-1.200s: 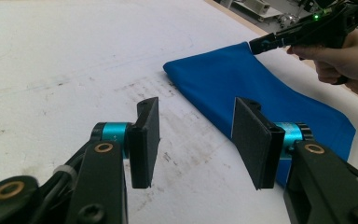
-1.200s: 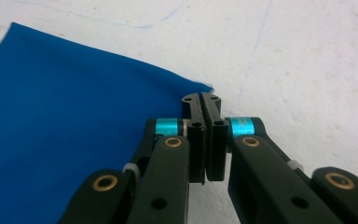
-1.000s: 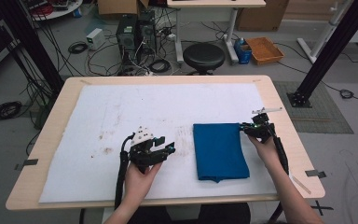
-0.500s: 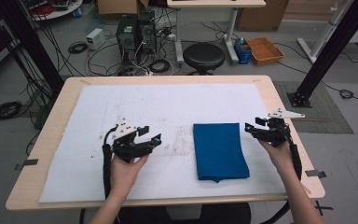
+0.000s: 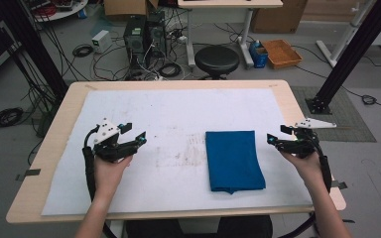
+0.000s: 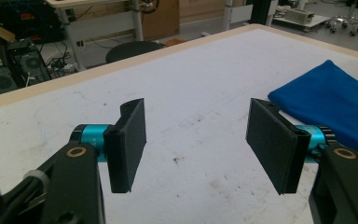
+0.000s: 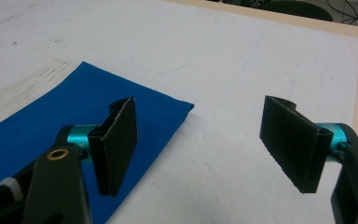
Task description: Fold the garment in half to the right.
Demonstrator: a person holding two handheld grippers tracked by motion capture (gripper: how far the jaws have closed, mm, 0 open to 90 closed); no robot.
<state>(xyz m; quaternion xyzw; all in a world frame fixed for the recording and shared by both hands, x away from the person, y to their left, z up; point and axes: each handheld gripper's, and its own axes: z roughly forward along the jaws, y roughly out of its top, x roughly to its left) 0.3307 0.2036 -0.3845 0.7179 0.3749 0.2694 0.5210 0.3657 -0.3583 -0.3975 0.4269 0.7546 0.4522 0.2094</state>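
Note:
A folded blue cloth (image 5: 233, 159) lies flat on the white mat (image 5: 178, 114), right of the middle. My left gripper (image 5: 135, 138) hovers over the mat's left part, well apart from the cloth, open with nothing between its jaws. In the left gripper view (image 6: 198, 147) the cloth (image 6: 335, 100) lies off to the right. My right gripper (image 5: 276, 135) is held just right of the cloth's far right corner, also open and empty. The right gripper view (image 7: 205, 149) has the cloth (image 7: 56, 116) under and beyond the left jaw, with bare mat between the jaws.
The wooden table's rim (image 5: 49, 144) frames the mat. Behind the table stand a black stool (image 5: 217, 60), computer towers (image 5: 141, 34) with tangled cables, and an orange crate (image 5: 281, 52). A black frame post (image 5: 349, 52) rises at the right.
Both hands have drawn outward from the cloth: the left gripper moved left across the mat, the right gripper moved right off the cloth's corner. The cloth lies unchanged.

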